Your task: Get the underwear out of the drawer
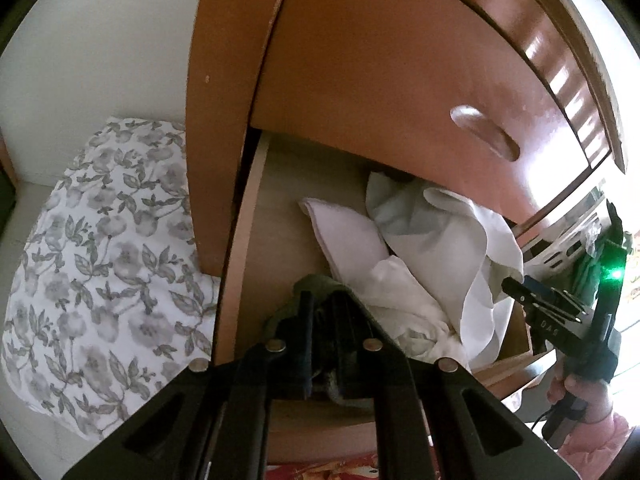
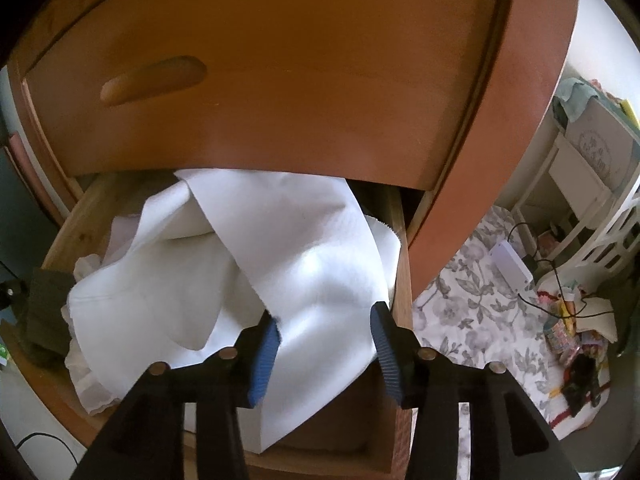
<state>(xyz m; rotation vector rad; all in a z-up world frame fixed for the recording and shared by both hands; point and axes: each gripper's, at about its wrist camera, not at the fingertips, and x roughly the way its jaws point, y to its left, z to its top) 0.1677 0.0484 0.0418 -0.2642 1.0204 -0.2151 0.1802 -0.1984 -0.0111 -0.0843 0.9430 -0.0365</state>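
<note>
The lower drawer (image 1: 244, 248) stands pulled out, holding a heap of white cloths (image 1: 436, 248). At its near left corner my left gripper (image 1: 326, 300) is shut on an olive-green piece of underwear (image 1: 316, 282), which bunches over the fingertips. In the right wrist view the same green piece (image 2: 46, 300) shows at the drawer's left edge. My right gripper (image 2: 326, 320) is open, its blue pads (image 2: 266, 344) on either side of a white cloth (image 2: 304, 248) that drapes over the drawer's front. A hand holds the right gripper (image 1: 520, 294) at the drawer's right side.
A shut upper drawer front (image 2: 280, 80) with a wooden handle (image 2: 154, 79) overhangs the open drawer. Floral bedding (image 1: 100, 260) lies left of the cabinet and also beside it (image 2: 460, 300). A white box with cables (image 2: 512, 264), a white basket (image 2: 608, 240) and floor clutter sit to the right.
</note>
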